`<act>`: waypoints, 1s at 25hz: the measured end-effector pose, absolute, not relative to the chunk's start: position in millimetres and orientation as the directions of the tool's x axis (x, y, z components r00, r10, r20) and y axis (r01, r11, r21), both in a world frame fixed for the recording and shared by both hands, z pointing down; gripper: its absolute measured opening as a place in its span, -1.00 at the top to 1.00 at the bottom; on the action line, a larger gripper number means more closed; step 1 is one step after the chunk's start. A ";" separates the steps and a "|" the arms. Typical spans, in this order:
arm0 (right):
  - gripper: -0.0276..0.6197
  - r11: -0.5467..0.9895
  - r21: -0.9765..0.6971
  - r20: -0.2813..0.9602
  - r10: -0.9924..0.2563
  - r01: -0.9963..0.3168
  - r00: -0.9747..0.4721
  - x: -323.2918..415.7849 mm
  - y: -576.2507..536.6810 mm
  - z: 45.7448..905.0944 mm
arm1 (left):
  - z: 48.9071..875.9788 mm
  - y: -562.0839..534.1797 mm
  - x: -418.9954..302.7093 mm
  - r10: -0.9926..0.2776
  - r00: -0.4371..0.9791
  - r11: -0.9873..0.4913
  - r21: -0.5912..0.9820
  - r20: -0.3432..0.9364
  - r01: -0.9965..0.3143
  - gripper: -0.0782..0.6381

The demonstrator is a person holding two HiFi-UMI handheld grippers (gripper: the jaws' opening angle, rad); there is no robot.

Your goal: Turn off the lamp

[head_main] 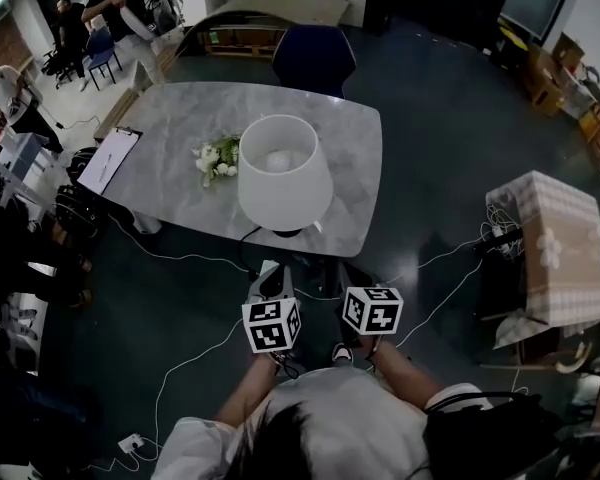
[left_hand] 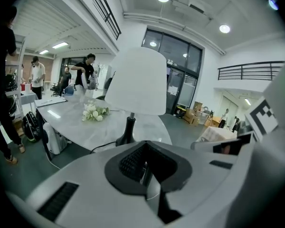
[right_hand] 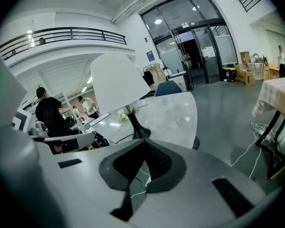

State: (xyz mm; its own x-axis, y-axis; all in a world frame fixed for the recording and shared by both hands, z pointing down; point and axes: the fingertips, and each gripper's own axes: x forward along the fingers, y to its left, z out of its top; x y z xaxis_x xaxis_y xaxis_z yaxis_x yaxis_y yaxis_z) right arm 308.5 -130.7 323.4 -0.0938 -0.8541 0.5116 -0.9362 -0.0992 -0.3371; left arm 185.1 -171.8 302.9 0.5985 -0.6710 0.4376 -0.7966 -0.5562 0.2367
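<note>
The lamp (head_main: 283, 173) has a white shade and a dark base (head_main: 286, 232). It stands at the near edge of a grey marble table (head_main: 170, 118), and its cord (head_main: 242, 253) drops off that edge. Both grippers hang side by side in front of the table, short of the lamp and apart from it. My left gripper (head_main: 267, 278) is shut with nothing in it, and so is my right gripper (head_main: 353, 276). In the left gripper view the lamp (left_hand: 137, 82) rises straight above the closed left gripper (left_hand: 143, 167). In the right gripper view the lamp (right_hand: 116, 82) stands up-left of the closed right gripper (right_hand: 141, 167).
A bunch of white flowers (head_main: 216, 158) lies left of the lamp, and a clipboard (head_main: 108, 158) sits on the table's left end. A blue chair (head_main: 313, 58) stands behind the table. A cloth-covered side table (head_main: 550, 243) is at right. Cables (head_main: 450, 288) trail over the floor, and people stand far left.
</note>
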 end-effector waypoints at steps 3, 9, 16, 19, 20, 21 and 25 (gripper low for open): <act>0.91 -0.081 -0.337 0.501 -0.859 -0.938 -0.106 311.3 -128.5 318.9 | 302.0 -167.4 185.8 -0.686 0.583 -0.537 0.238 0.435 -0.809 0.76; 0.91 -0.037 -0.332 0.488 -0.862 -0.943 -0.138 318.9 -125.8 316.0 | 304.6 -156.2 195.3 -0.698 0.569 -0.520 0.239 0.436 -0.820 0.76; 0.92 0.002 -0.331 0.473 -0.865 -0.944 -0.168 316.0 -132.1 312.4 | 304.6 -154.1 196.5 -0.701 0.564 -0.521 0.227 0.437 -0.823 0.76; 0.92 0.009 -0.334 0.473 -0.863 -0.942 -0.177 317.1 -129.1 314.0 | 305.0 -150.6 198.8 -0.704 0.561 -0.519 0.224 0.437 -0.825 0.76; 0.92 0.011 -0.336 0.472 -0.863 -0.942 -0.178 316.4 -129.0 313.6 | 304.9 -150.3 198.5 -0.703 0.560 -0.519 0.223 0.439 -0.825 0.76; 0.92 0.012 -0.338 0.470 -0.864 -0.941 -0.180 315.5 -129.2 313.0 | 305.1 -150.2 197.8 -0.701 0.560 -0.519 0.222 0.442 -0.825 0.76; 0.92 0.012 -0.347 0.470 -0.863 -0.938 -0.185 312.4 -128.2 313.8 | 306.1 -148.8 194.5 -0.699 0.557 -0.514 0.226 0.449 -0.828 0.76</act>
